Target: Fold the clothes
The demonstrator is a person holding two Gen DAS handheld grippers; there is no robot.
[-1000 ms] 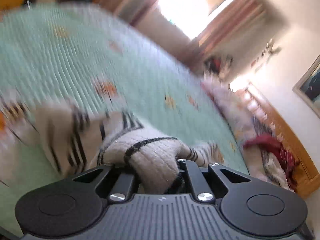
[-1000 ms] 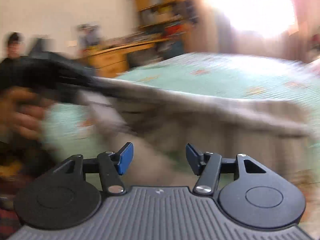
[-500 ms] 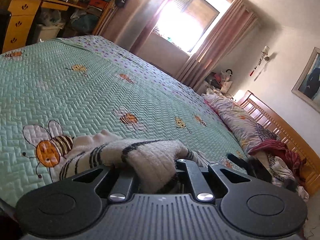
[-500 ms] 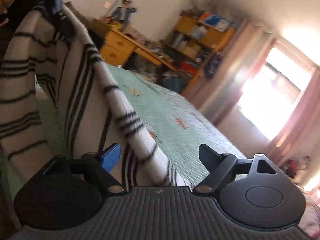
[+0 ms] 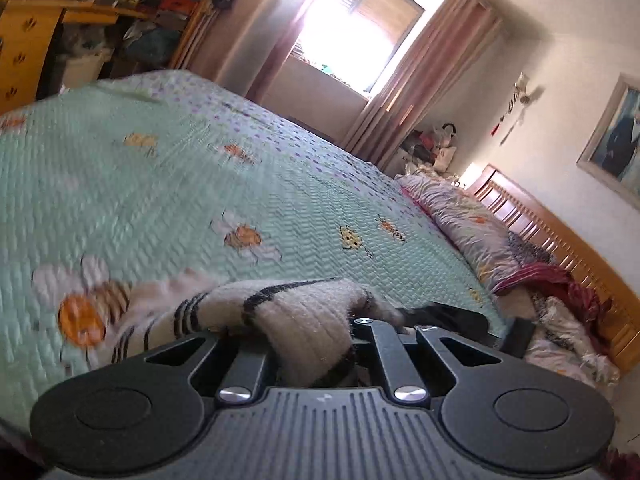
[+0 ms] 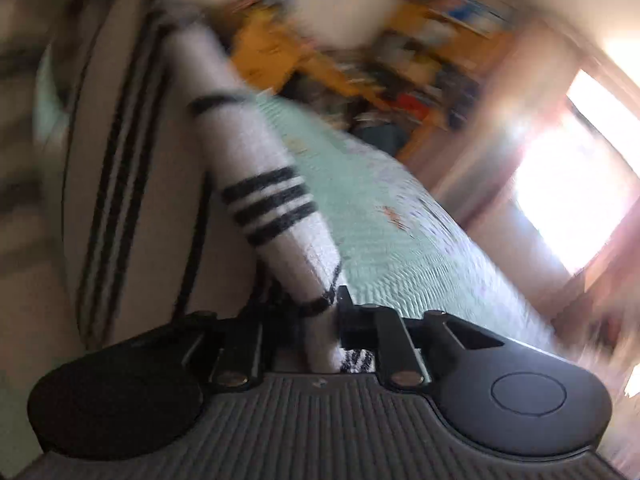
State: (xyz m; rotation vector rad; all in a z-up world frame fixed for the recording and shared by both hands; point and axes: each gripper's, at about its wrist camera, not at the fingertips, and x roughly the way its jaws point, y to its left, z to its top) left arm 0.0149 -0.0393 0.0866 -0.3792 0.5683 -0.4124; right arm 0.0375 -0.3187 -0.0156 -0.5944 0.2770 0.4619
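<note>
Striped sweater (image 5: 304, 320), cream knit with black bands, is now held at two places. Left gripper (image 5: 310, 354) is clamped on a thick bunched fold of it, fabric bulging up between and over the jaws; that grip looks the same as half a second ago. The change is on the right: the right gripper (image 6: 316, 320), whose jaws stood wide around a hanging fold half a second ago, has just been closing, and a rolled edge of the sweater (image 6: 264, 196) now sits pinched between them, running up and away from the fingers toward the upper left. My reading: the second corner is secured, so the garment can be stretched out and laid flat for the first fold; nothing is folded yet. The right view is badly smeared, so how deep the bite goes I cannot tell. Fabric is a fuzzy, ribbed, heavy knit, springy and bulky, forming soft tubes rather than sharp creases; triple black stripes ring the roll just beyond the right fingers. Beyond the left fingers the sweater trails left onto the bedspread (image 5: 200, 184), a mint-green quilt with chevron stitching and embroidered bees (image 5: 242, 236). Farther out, ahead and right of the left fingers, a floral pillow (image 5: 468, 216) lies against a slatted wooden headboard (image 5: 560, 240); a bright curtained window (image 5: 360, 36) sits beyond the bed's far edge.
</note>
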